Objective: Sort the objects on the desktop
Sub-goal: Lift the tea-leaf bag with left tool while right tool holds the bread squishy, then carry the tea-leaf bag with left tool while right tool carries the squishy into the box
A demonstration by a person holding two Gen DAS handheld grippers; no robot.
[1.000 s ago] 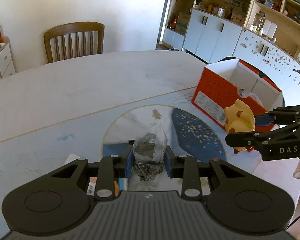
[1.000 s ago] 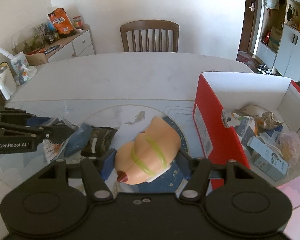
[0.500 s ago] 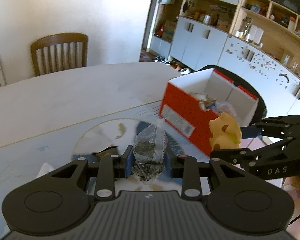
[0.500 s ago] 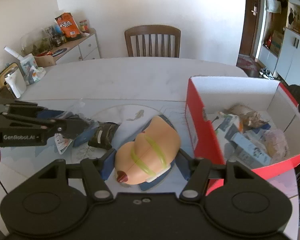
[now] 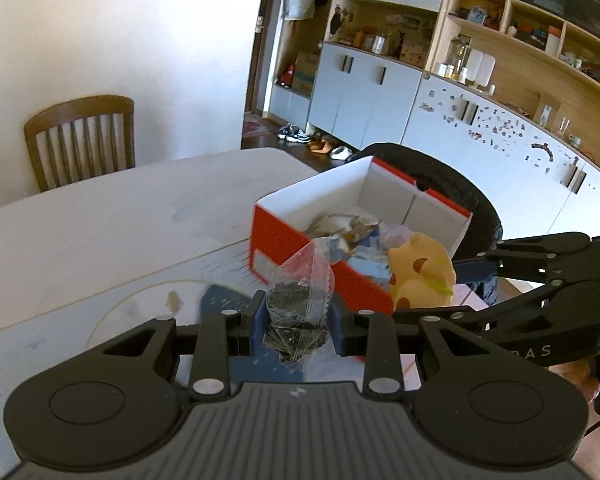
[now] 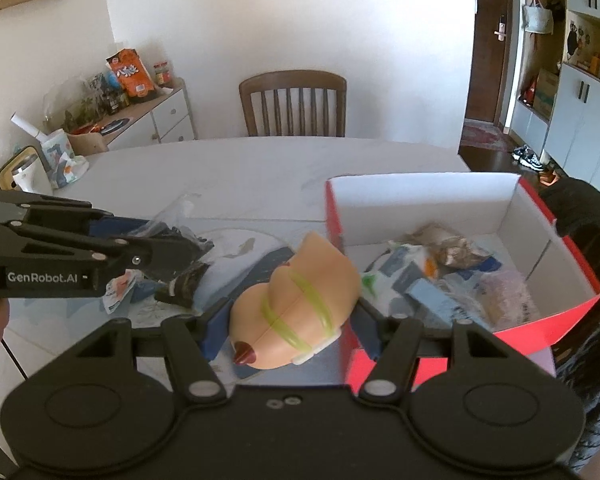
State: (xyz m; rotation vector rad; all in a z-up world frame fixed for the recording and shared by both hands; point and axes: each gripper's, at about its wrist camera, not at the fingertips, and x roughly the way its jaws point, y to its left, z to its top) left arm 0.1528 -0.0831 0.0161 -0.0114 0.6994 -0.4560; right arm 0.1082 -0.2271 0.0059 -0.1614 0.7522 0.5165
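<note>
Both grippers have carried loads toward the red box. Left gripper clamped on a clear bag; right gripper clamped on a toy at the rim. Box part-filled; packets remain on the table.

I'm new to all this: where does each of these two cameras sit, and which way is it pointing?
Left wrist view: sits on the left gripper, looking forward along its fingers, which clamp a clear bag; the right gripper reaches in, holding a toy.
Right wrist view: sits on the right gripper, facing the table and chair; the left gripper enters from the left.
Both views show the red box, toy and bag.
</note>
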